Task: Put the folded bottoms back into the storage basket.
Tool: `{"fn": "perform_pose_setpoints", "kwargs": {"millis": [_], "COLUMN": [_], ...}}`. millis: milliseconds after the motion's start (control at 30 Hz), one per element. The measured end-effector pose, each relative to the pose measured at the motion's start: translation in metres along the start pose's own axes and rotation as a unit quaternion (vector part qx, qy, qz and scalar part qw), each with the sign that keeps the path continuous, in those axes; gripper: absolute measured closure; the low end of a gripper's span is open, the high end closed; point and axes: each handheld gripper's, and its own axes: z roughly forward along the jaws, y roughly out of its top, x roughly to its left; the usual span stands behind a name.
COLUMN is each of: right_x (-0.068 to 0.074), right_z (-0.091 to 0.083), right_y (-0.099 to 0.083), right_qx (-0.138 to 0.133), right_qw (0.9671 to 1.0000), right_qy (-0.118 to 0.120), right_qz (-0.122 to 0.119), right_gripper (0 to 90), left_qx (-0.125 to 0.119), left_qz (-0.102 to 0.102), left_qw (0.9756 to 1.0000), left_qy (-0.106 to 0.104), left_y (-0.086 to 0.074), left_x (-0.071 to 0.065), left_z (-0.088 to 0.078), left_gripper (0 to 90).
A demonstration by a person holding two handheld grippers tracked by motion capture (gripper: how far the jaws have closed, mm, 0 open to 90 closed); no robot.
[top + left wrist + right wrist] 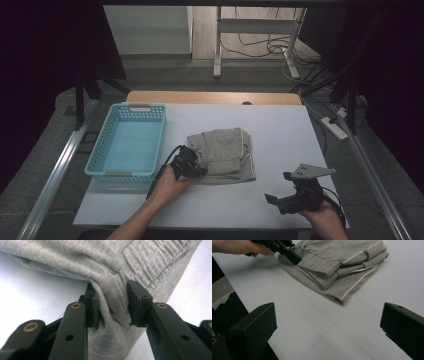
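Near the middle of the white table (280, 130), just right of the turquoise basket (107, 150), lies a folded grey garment (225, 152), a knit piece with a ribbed band and thin pale piping along its seams; no brand mark, label or lettering can be read on it or on the basket. At the garment's lower left corner, the side facing the basket, the left gripper (192, 167) lies low and nearly level over the table, the person's left hand (167, 185) wrapped around its body and the forearm coming in from the bottom edge. In the left gripper view a pinched fold of the grey cloth rises between the two black jaws: one pad presses against the fold, while a narrow gap shows between the cloth and the other pad, so the jaws stand slightly apart around the fabric rather than clamped on it. Well to the right of the garment and nearer the person, far from the basket, the right gripper (282, 202) is held above the table in the right hand (325, 217), tilted with its jaws pointing left towards the garment and its grey three-cornered plate on top. Its jaws stand wide apart with nothing between them, bare table beneath.
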Motion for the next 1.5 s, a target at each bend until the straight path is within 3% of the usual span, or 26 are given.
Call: {"fn": "perform_pose_setpoints", "kwargs": {"millis": [267,567,900,1200,1500], "right_x": [-0.007,-0.015,-0.029,-0.043,-0.055], "right_z": [0.019,0.034,0.058,0.081,0.103], "right_y": [0.016,0.033,0.049,0.064,0.077], "right_qx": [0.018,0.019,0.021,0.02,0.024], "right_qw": [0.9997,0.9998,0.9998,0.9996,0.9996], "right_qy": [0.014,0.004,0.002,0.004,0.0], "right_qz": [0.0,-0.009,0.0,0.017,0.012], "right_gripper": [0.0,0.0,0.0,0.0,0.0], "left_qx": [0.002,0.004,0.007,0.007,0.0], "left_qz": [-0.002,-0.006,-0.005,0.009,0.018], "left_qw": [1.0,1.0,1.0,0.9999,0.9998], "left_qy": [-0.002,-0.005,-0.004,0.001,0.003], "left_y": [0.0,0.001,0.002,0.002,0.0], "left_x": [0.001,0.002,0.001,0.0,0.0], "left_z": [0.0,0.0,0.0,0.0,0.0], "left_gripper": [62.9,62.5,62.4,61.7,60.1]}}
